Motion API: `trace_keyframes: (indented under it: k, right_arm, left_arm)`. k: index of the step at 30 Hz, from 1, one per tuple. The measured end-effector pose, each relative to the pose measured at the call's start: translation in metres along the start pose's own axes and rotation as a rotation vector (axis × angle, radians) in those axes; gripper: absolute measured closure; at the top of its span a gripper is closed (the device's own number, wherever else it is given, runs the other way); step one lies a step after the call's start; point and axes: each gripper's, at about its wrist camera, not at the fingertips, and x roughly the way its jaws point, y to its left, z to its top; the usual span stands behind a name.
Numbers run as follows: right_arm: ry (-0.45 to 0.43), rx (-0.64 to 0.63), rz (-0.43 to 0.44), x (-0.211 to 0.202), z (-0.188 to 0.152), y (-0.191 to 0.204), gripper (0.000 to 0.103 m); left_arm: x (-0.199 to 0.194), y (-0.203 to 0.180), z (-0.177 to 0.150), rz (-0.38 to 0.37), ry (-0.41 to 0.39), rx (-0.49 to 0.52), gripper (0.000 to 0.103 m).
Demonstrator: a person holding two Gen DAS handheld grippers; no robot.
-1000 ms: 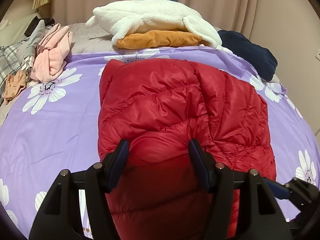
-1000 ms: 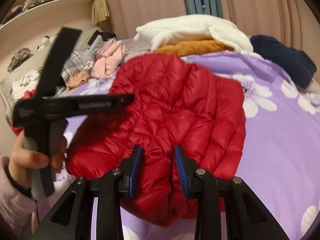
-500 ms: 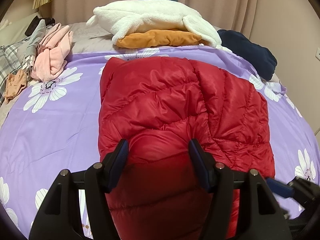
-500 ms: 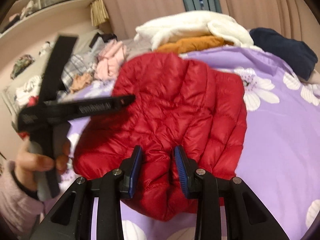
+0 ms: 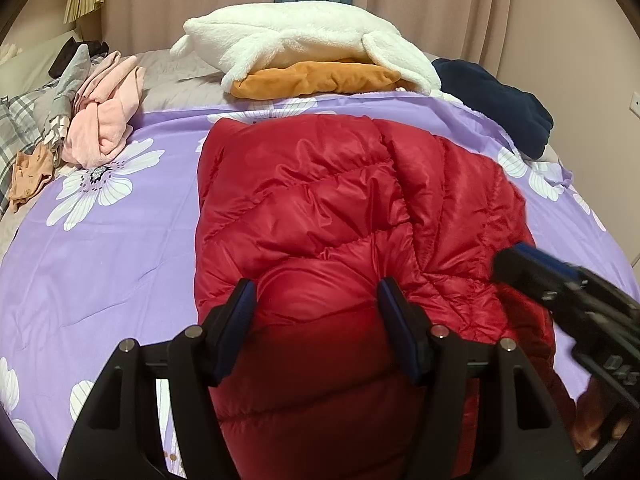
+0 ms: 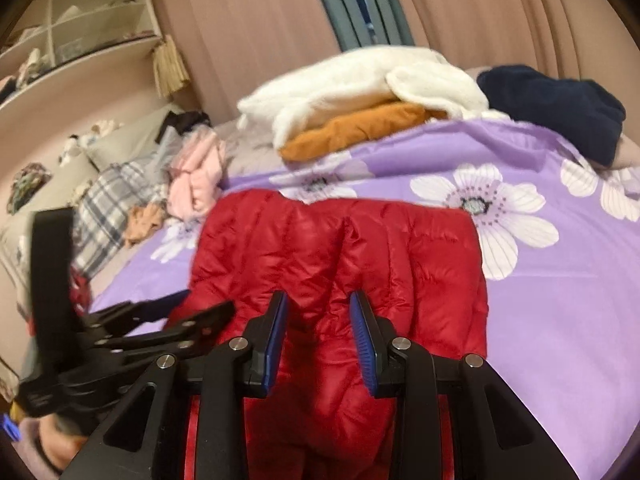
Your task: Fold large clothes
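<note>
Red jacket point(image 5: 340, 216) lies on purple flowered sheet point(image 5: 100, 272) on bed. Left gripper point(image 5: 316, 320) fingers clamped on puffy fold at jacket's near end. Right gripper point(image 6: 320, 332) fingers closer together, pinching fold of jacket's near edge. White fleece point(image 5: 304, 40) over orange garment point(image 5: 320, 78) at far side; pink clothes point(image 5: 104, 120) left.

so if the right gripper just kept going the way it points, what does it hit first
Most likely the red jacket: the right gripper points down at its quilted fabric, which already bulges between the jaws. Whether the pads already press it is unclear.
</note>
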Motion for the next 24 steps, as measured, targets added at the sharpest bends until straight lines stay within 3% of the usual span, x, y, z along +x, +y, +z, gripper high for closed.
trace_keyframes:
  k: [11, 24]
  right_arm:
    - [0.050, -0.002, -0.009, 0.007, -0.007, -0.006, 0.069]
    - [0.062, 0.021, 0.004, 0.008, -0.005, -0.009, 0.069]
  left_arm:
    - [-0.010, -0.002, -0.004, 0.004, 0.010, 0.015, 0.040]
    - [-0.037, -0.002, -0.033, -0.035, 0.042, -0.015, 0.039]
